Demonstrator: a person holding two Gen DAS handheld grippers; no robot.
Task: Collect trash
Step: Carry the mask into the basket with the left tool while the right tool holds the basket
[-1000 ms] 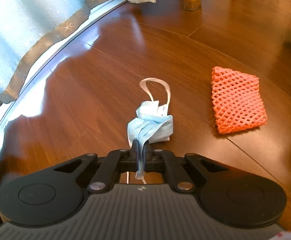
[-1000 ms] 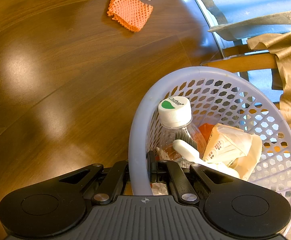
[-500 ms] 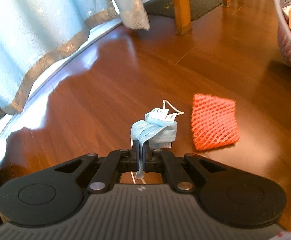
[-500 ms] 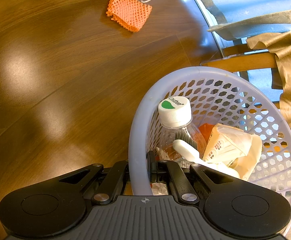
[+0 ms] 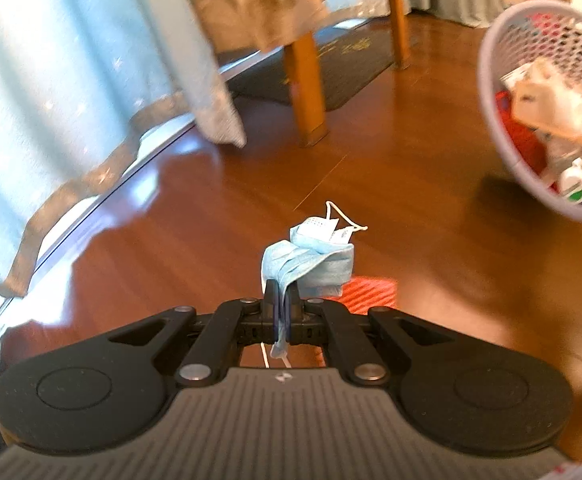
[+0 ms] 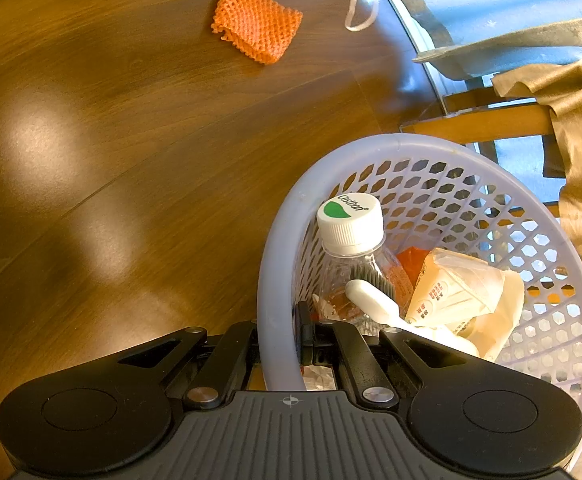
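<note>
At the centre of the left wrist view, a crumpled blue face mask [image 5: 311,258] hangs off the floor, pleated and folded over on itself, with a white inner patch and a thin white ear loop sticking out toward one o'clock. The left gripper [image 5: 279,307] has its two fingers pressed together on the lower corner of the mask, and a strip of blue fabric and a white string trail down behind the fingertips toward six o'clock. Just past the mask at four o'clock, an orange mesh net [image 5: 369,290] lies flat on the wooden floor [image 5: 211,232], partly hidden by the mask. At two o'clock the lavender basket [image 5: 491,112] appears tilted, with trash inside it. At eleven o'clock a pale blue curtain [image 5: 51,80] hangs to the floor, and a wooden table leg [image 5: 305,92] stands at twelve o'clock on a dark mat [image 5: 355,64].

In the right wrist view, the right gripper [image 6: 291,336] is clamped on the near rim of the basket [image 6: 279,264], one finger outside the wall and one inside. The basket fills the four o'clock part of the frame and holds a clear plastic bottle [image 6: 351,248] with a white cap, a white-handled brush [image 6: 375,304] lying across it, and a crumpled cream wrapper [image 6: 463,292] with red print. At twelve o'clock the orange mesh net [image 6: 257,22] sits on the floor [image 6: 111,140], with a white loop of the mask's strap [image 6: 361,6] just beside it at one o'clock.
</note>
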